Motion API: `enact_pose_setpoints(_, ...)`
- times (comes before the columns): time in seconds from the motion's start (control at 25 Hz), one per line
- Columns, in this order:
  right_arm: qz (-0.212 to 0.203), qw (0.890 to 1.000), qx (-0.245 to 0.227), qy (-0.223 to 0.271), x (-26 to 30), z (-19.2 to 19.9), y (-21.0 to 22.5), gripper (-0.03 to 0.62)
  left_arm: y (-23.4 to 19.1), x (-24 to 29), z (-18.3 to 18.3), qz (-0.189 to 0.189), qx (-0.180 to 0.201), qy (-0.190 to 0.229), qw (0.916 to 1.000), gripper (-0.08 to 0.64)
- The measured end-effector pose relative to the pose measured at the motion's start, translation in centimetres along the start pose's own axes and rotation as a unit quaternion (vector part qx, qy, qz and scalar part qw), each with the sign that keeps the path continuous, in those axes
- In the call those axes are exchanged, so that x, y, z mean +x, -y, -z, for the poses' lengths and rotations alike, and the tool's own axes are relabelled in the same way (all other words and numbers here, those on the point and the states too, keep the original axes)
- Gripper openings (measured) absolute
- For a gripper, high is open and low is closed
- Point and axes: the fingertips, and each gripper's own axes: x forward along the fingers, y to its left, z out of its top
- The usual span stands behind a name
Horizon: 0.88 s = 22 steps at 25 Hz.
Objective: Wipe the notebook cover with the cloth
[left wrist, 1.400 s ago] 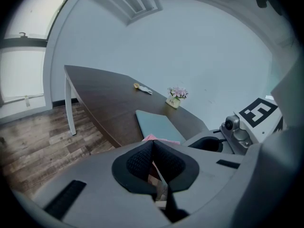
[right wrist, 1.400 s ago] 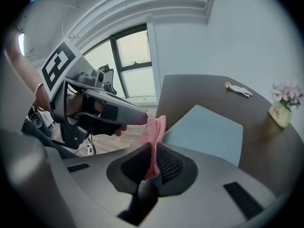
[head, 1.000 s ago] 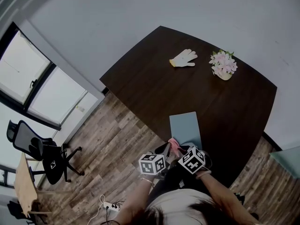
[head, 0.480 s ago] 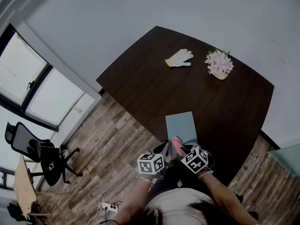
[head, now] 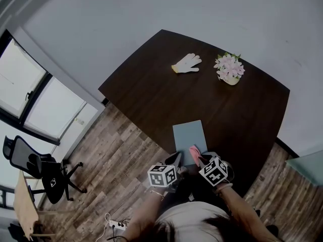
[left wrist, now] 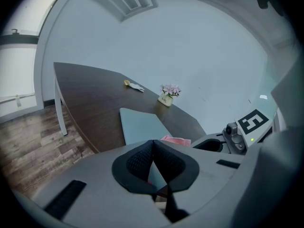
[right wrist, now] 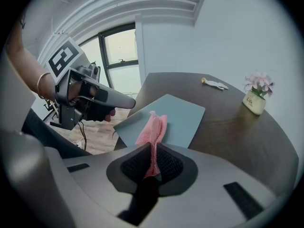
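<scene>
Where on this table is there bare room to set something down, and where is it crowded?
Bare wood lies between the notebook and the glove and flower pot, and along the table to the notebook's left and right. Crowded: the near edge, where left tongs, right tongs and pink cloth gather at the notebook.

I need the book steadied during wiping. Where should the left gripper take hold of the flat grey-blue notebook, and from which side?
Probably its near left corner, coming from the person's side. The grey-blue notebook lies flat by the near edge of the dark table, the shut left gripper is beside that corner, and the pink cloth in the right gripper occupies the near right part.
</scene>
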Motion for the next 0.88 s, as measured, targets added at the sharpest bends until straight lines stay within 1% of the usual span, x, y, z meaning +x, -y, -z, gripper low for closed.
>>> enact_pose_setpoints(0.28,0.017,1.0,0.016,0.001,-1.0,1.2,1.5,0.04,0.7,0.6,-0.2,0.006,0.005,-0.002,1.0,0.018)
enact_pose_setpoints(0.6,0.05,0.998,0.034,-0.01,-2.2,2.7,3.7,0.04,0.9,0.5,-0.5,0.009,0.01,-0.001,0.9999,0.018)
enact_pose_setpoints(0.72,0.063,0.997,0.053,-0.012,-2.6,3.3,4.7,0.04,0.7,0.4,-0.8,0.008,0.012,0.001,0.9999,0.018)
enact_pose_setpoints(0.88,0.089,0.993,0.083,0.007,-3.9,2.7,6.2,0.04,0.7,0.4,-1.3,0.01,0.016,0.004,0.9998,0.018)
